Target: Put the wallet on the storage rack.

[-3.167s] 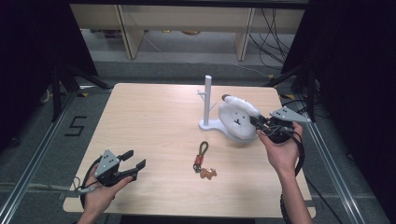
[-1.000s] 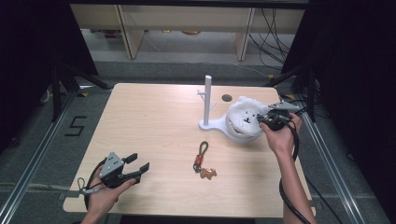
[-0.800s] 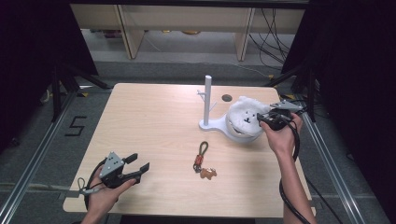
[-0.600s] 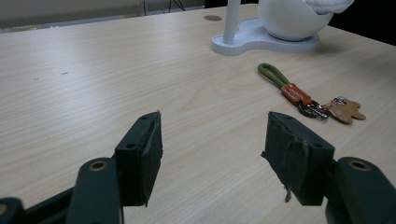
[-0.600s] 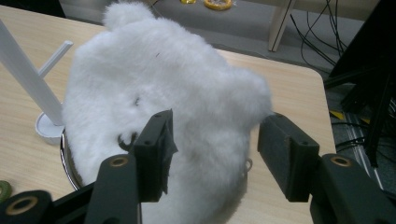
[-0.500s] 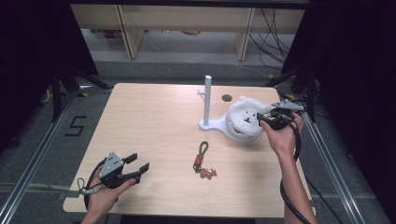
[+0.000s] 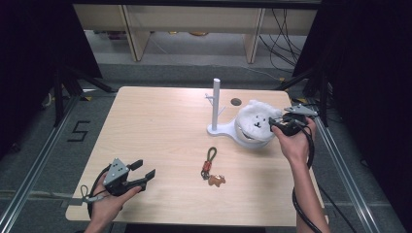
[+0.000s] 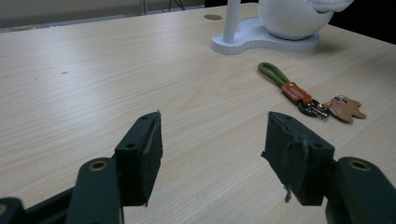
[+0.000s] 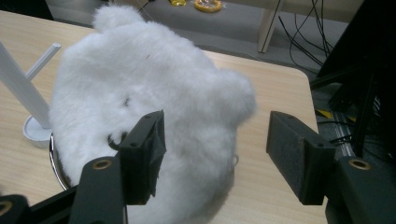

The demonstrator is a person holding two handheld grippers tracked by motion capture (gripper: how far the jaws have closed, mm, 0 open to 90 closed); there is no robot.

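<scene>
- Beside the white stand (image 7: 215,108), on its right: sitting in the round bowl (image 7: 247,137) of the stand's base, the white plush bear (image 7: 256,121), face turned up, no longer being gripped.
- Just right of the stand, at the bear's far flank: hovering with jaws released, the right claw (image 7: 275,124); having just been opening, with the fur (image 9: 154,88) lying ahead of and partly between the jaws in the right gripper view but no pad pressing on it.
- Compared with three seconds back: lying settled and turned in the bowl now, rather than being carried at the stand's side.
- Judging from that: looking like a finished placement, with the bear delivered and the right claw free to back away.
- In front of the stand, nearer the person: lying untouched on the table (image 7: 155,126), a keychain (image 7: 210,167) with green loop and brown charm, likely next.
- Far left of the stand, at the near table edge: resting spread wide and empty, the left claw (image 7: 144,171).
</scene>
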